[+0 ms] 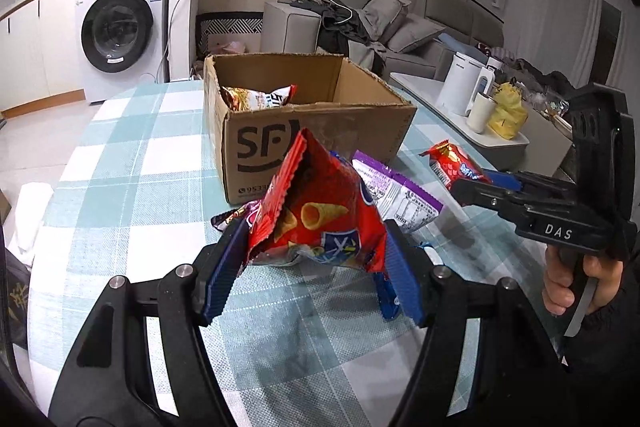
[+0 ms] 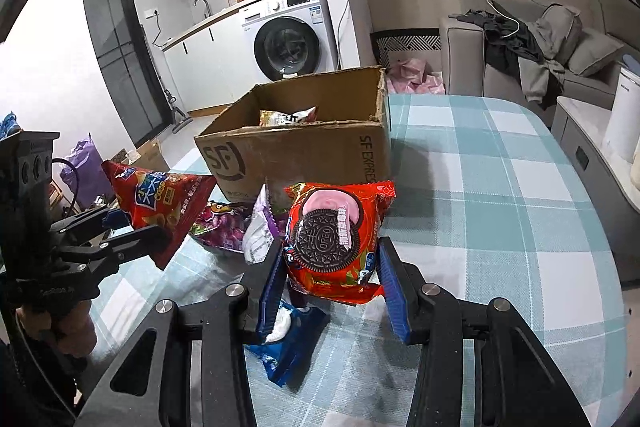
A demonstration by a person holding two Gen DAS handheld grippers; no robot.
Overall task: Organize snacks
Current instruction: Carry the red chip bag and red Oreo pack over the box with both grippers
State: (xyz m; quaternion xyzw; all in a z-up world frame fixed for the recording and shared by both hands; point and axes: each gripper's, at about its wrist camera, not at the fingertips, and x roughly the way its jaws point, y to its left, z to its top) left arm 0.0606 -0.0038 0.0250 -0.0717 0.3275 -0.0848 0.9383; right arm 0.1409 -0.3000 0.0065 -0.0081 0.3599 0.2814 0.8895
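My left gripper [image 1: 316, 267] is shut on a red corn-snack bag [image 1: 320, 211] and holds it above the table, in front of the open cardboard box [image 1: 312, 131]. It also shows in the right wrist view [image 2: 132, 227] with the bag [image 2: 160, 203]. My right gripper [image 2: 332, 275] is shut on a red Oreo pack [image 2: 336, 239], lifted right of the box [image 2: 296, 151]. In the left wrist view it [image 1: 460, 183] holds the pack [image 1: 452, 163]. One snack bag [image 1: 260, 97] lies inside the box.
On the checked tablecloth [image 2: 500, 187] lie a purple-white packet [image 1: 400, 195], a dark purple bag [image 2: 220, 227] and a blue pack [image 2: 284, 343]. A white kettle [image 1: 464, 83] and cup stand on a side table at the right. A washing machine [image 1: 120, 31] stands behind.
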